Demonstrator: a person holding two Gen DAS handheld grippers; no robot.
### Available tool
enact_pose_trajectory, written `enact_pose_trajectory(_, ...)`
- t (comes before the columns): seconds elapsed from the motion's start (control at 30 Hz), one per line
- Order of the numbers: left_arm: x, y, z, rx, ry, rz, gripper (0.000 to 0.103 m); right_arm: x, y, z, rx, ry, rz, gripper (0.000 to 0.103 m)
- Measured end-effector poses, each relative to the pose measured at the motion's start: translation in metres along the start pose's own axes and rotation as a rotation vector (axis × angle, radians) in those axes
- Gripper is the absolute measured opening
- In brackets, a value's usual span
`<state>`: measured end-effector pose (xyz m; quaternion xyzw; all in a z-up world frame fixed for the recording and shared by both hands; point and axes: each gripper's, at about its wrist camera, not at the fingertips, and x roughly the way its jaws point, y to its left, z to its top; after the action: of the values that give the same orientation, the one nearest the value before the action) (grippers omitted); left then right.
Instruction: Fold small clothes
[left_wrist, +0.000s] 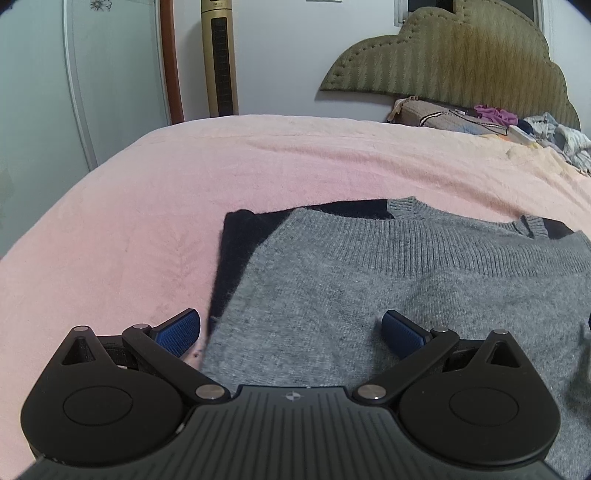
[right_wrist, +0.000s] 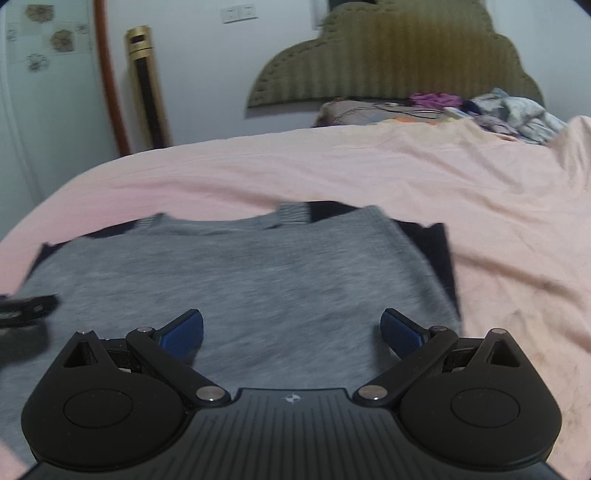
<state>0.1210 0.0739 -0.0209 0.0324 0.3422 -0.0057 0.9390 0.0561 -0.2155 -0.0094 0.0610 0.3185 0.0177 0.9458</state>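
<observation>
A grey knit sweater (left_wrist: 388, 288) with black sleeves lies folded flat on the pink bed cover (left_wrist: 155, 206); its ribbed hem band runs across its upper part and the neckline lies behind. My left gripper (left_wrist: 291, 332) stands open just over the sweater's left near edge, nothing between its blue pads (left_wrist: 177, 330). In the right wrist view the same sweater (right_wrist: 258, 280) looks blurred. My right gripper (right_wrist: 291, 332) is open above its near right part, holding nothing. The left gripper's black tip (right_wrist: 26, 306) shows at the left edge of that view.
A padded olive headboard (left_wrist: 461, 62) stands at the far end with a pillow and a heap of loose clothes (left_wrist: 546, 136) below it. A gold tower fan (left_wrist: 219, 59) and a wardrobe door (left_wrist: 74, 74) stand past the bed's left side.
</observation>
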Motion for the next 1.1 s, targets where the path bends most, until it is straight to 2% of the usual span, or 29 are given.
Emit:
enact_pose_trajectory(0.2,-0.011,0.013,0.009,0.002,-0.009,0.002,0.103,-0.025,0.035,-0.008,-0.096,-0.02,0.112,0.103)
enact_pose_trajectory(0.33,-0.014,0.023,0.015,0.002,-0.01,0.017,0.103,-0.032,0.062,-0.014,-0.165,0.012,0.196,0.103)
enact_pose_trajectory(0.5,-0.013,0.033,0.021,-0.001,-0.006,0.028,0.103,-0.048,0.107,-0.032,-0.367,-0.05,0.183,0.103)
enact_pose_trajectory(0.63,-0.01,0.039,0.024,0.025,-0.009,0.035,0.103,-0.058,0.134,-0.046,-0.481,-0.095,0.183,0.103)
enact_pose_trajectory(0.73,-0.008,0.054,0.032,-0.004,-0.009,-0.013,0.103,-0.059,0.153,-0.06,-0.567,-0.087,0.197,0.103)
enact_pose_trajectory(0.83,0.001,0.075,0.042,-0.071,0.024,-0.078,0.103,-0.057,0.174,-0.079,-0.665,-0.102,0.174,0.103)
enact_pose_trajectory(0.93,0.012,0.093,0.049,-0.126,0.076,-0.142,0.103,-0.055,0.192,-0.096,-0.757,-0.12,0.149,0.103)
enact_pose_trajectory(1.1,0.036,0.105,0.053,-0.197,0.205,-0.32,0.102,-0.052,0.217,-0.111,-0.849,-0.171,0.109,0.102)
